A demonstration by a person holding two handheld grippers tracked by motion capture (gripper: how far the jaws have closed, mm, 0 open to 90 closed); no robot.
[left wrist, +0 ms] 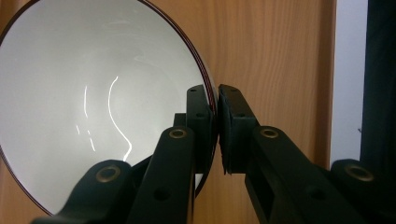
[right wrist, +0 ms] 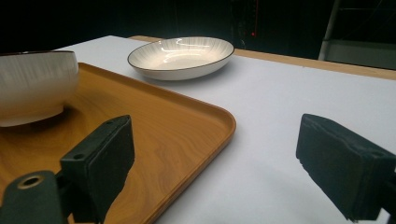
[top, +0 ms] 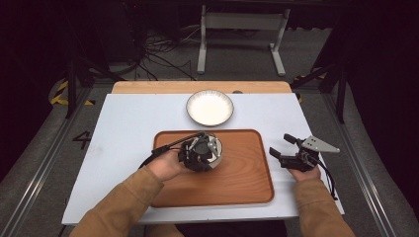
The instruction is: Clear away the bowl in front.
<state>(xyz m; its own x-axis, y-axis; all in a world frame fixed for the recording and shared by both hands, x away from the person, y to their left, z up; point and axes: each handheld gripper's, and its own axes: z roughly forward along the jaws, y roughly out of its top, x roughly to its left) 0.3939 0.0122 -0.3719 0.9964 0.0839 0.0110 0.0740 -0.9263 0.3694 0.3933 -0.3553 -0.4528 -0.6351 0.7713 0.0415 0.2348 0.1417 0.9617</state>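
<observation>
1. Left gripper (left wrist: 214, 135): jaws closed on the rim of the bowl (left wrist: 93, 102), one pad inside the wall and one outside, seen plainly in the left gripper view.
2. Bowl: white glazed interior, thin dark rim line, ribbed outer wall. It sits on the wooden tray (top: 247, 168), toward the tray's upper left of centre in the high view. Judged rigid, brittle and slick from the glaze; moderately heavy for a one-sided rim pinch, so it may tilt or slip if lifted fast. The rim is the only practical hold; the present grip point looks sound.
3. Right gripper (top: 289, 148): jaws wide apart, holding nothing, hovering just off the tray's right edge over the table (top: 128, 128).
4. Tray: raised lip all round; the bowl's foot must clear it on any exit.
5. Plate (top: 209, 107): shallow, white, ribbed, resting on the table just beyond the tray's far edge, apart from it.
6. Open room: bare tray surface right of and nearer than the bowl; bare table left and right of the tray.
</observation>
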